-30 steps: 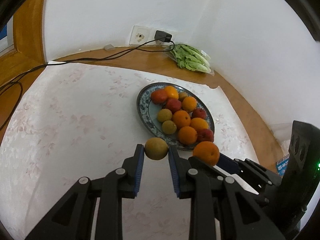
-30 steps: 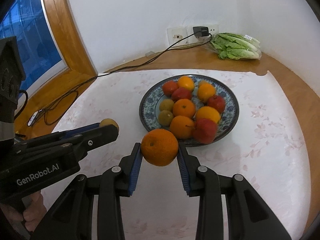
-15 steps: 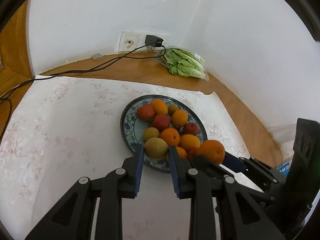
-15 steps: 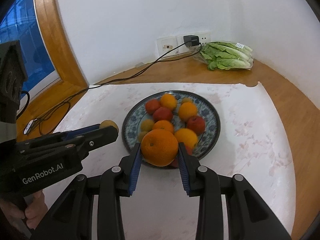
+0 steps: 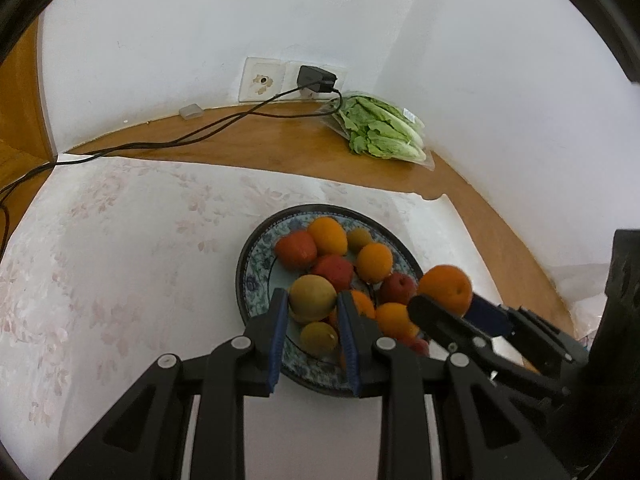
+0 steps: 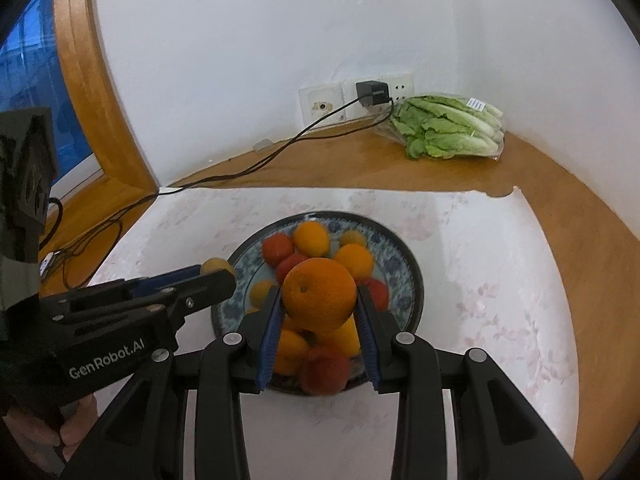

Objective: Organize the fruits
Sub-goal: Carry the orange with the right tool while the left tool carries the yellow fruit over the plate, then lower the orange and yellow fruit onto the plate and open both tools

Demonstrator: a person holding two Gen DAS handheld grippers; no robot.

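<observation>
Black plastic arms with blue pads fill the near part of both wrist views. The left gripper is closed on a yellow-green fruit, which sits between its two pads above the near side of the plate. The right gripper is closed on a large orange, also held above the plate, with both pads pressing on its sides. In the right wrist view a person's hand shows at the lower left, under the body of the left gripper.

Below the two held fruits, the blue patterned plate rests on a white cloth with pale pink flowers. It carries a pile of oranges, red fruits and some small yellow-green ones, all touching each other.

Behind the cloth is the bare wooden tabletop. A bag of lettuce lies in the far corner near the white wall. Just beside it a black charger is plugged into the wall socket, and its cable runs across the wood to the left.
</observation>
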